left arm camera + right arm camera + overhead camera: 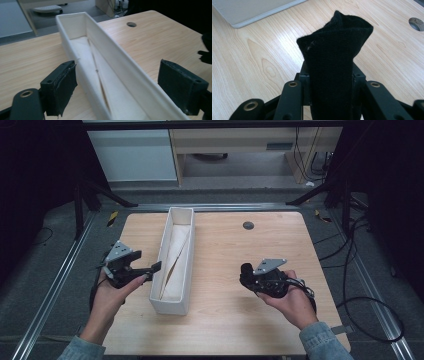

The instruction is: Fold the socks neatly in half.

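A long, narrow white box (170,306) lies lengthwise left of the table's centre, with a pale cream sheet on its floor. My left gripper (153,268) is beside the box's left wall, open. In the left gripper view, the left gripper (120,87) has its pads spread wide on either side of the box (112,57). My right gripper (248,277) hovers over the right half of the table, shut on a black knit cloth (245,271). In the right gripper view the cloth (334,45) stands up in a bunch from the clamped right gripper (330,82).
The wooden table (235,250) has a round cable hole (248,225) near its far edge, also visible as the hole (131,24). The box's pale side (257,10) lies ahead of the right gripper. Cables trail over the floor at right (360,285).
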### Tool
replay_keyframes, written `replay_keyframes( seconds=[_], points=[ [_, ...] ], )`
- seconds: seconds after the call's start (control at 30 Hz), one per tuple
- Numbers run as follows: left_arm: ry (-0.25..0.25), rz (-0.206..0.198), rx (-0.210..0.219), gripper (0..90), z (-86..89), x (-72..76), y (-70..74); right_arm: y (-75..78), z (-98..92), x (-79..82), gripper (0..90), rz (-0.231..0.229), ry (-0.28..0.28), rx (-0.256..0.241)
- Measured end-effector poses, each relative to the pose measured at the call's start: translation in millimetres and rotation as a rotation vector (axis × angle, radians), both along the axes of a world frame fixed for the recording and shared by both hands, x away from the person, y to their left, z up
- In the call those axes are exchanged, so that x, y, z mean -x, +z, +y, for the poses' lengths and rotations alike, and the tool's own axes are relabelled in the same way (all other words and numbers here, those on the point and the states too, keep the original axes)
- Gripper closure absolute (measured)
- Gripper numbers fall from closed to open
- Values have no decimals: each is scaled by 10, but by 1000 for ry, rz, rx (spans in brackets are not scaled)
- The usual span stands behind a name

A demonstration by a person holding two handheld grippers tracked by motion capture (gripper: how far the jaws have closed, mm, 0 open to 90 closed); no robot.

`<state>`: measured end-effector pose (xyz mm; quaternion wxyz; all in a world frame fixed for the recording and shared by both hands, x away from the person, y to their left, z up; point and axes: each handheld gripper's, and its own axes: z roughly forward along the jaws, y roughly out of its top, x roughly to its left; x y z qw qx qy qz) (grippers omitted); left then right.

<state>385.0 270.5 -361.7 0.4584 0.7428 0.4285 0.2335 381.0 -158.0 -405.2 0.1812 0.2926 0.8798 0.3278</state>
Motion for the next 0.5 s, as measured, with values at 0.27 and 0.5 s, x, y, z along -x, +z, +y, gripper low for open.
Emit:
replay_keyframes(
  seconds=[0.27,0.5],
  points=[
    [76,17,-9,149,361,-5,-121,34,63,-30,649,5,7,-4],
    [110,58,-25,147,526,-23,-358,94,136,-62,654,11,15,-31]
  ],
)
